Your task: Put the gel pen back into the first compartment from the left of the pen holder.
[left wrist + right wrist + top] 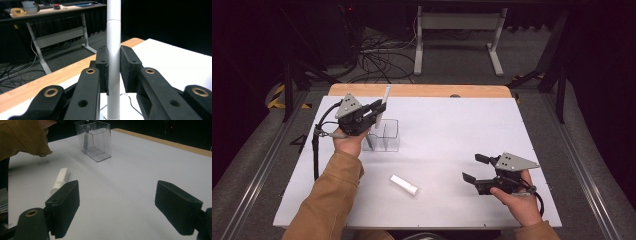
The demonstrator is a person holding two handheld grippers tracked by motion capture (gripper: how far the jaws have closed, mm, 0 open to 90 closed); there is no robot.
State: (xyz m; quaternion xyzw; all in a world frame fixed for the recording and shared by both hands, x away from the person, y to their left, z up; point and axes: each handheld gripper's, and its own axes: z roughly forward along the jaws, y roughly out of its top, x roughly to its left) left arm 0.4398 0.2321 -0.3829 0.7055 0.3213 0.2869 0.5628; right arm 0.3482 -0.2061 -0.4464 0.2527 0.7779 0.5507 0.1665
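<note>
On the white table (pixel 452 145) with its wooden far edge, the left gripper (pixel 379 106) pinches a slim white plastic tube (pixel 113 50) upright over the clear plastic two-compartment box (pixel 384 135). The right gripper (pixel 475 168) hovers with jaws spread, holding nothing; a second white tube (pixel 404 185) lies flat nearby.

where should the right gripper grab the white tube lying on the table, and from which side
Grip the white tube across its middle, coming from above with the jaws spanning its short width. It lies flat on the table at a slant with open surface all round, so the jaws need turning square to its long axis. The right gripper is open and apart from it; the ends give less hold.
</note>
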